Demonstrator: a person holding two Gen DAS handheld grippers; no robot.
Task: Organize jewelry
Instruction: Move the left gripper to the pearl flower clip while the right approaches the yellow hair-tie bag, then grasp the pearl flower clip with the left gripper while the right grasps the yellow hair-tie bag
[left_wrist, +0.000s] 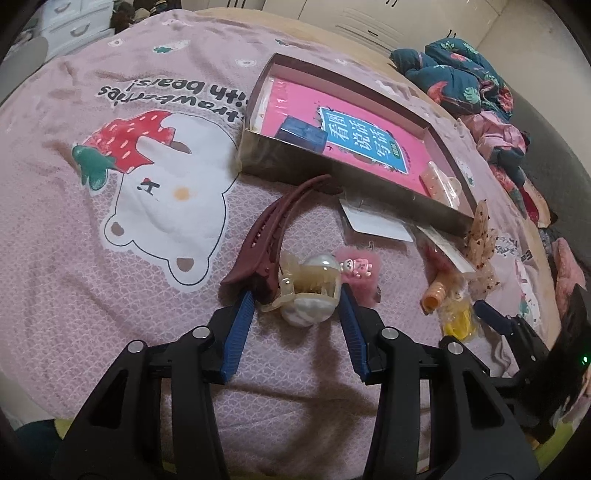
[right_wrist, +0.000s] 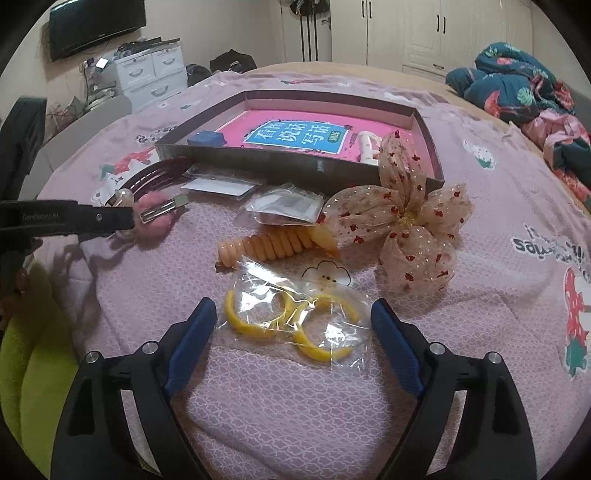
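A pink bedspread (left_wrist: 110, 295) covers the bed. At left, the left gripper (left_wrist: 299, 295) straddles a cream hair claw (left_wrist: 310, 291); whether its pads press the claw cannot be told. A maroon clip (left_wrist: 273, 225) touches the claw. At right, the right gripper (right_wrist: 293, 314) stands spread around a bag of yellow rings (right_wrist: 295, 325), not touching it.

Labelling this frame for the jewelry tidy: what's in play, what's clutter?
In play: box, cream hair clip, maroon clip, yellow hoops in bag, orange coil tie, gauze bow, pink fuzzy clip.

Clutter: quilt, drawers, TV.
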